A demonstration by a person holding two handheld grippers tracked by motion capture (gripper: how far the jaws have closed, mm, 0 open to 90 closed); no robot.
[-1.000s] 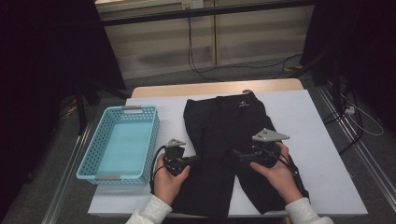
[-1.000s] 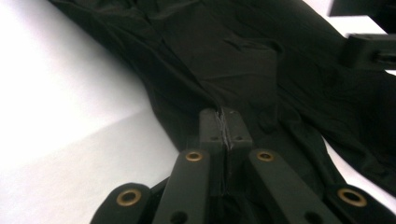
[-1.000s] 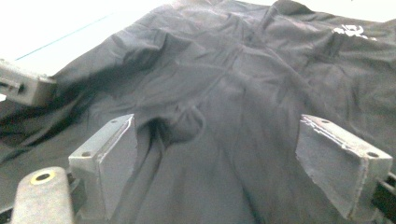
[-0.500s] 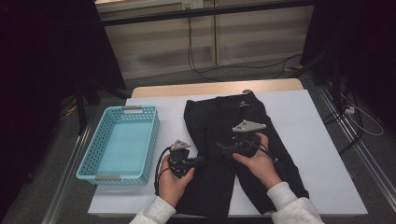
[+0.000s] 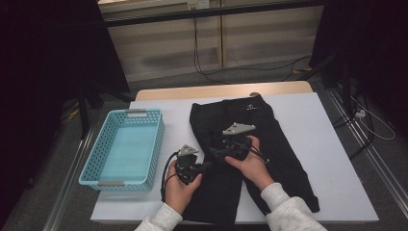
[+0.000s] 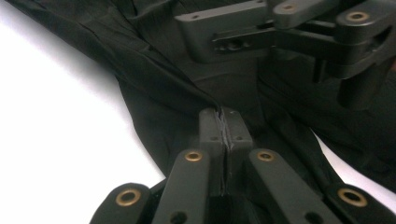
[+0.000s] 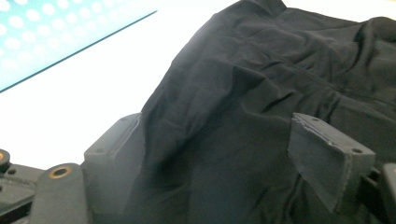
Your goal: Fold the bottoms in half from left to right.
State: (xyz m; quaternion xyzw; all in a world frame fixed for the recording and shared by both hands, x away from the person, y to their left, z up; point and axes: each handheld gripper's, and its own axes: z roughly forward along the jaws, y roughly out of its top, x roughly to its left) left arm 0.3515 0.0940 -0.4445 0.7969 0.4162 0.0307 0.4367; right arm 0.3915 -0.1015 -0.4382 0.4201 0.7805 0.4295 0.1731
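A pair of black trousers [image 5: 250, 125] lies flat on the white table cover [image 5: 327, 144], waist at the far end. My left gripper [image 5: 208, 166] is at the near left leg, and in the left gripper view it [image 6: 225, 126] is shut on a pinched fold of the cloth [image 6: 154, 93]. My right gripper [image 5: 215, 153] sits just beyond it, pointing left. Its jaws [image 7: 219, 154] stand wide and have just been closing, with a hump of black cloth [image 7: 224, 112] between the pads. The right gripper's body [image 6: 280, 32] looms close above the left one's tips.
A light blue plastic basket [image 5: 155, 149] stands on the table's left part, and its floor [image 7: 42, 28] shows in the right gripper view. Bare white cover lies to the right of the trousers. Dark floor and cables surround the table.
The right hand has slid its gripper leftward across the trousers, from the right leg to just beside the left gripper. The left hand has stayed put.
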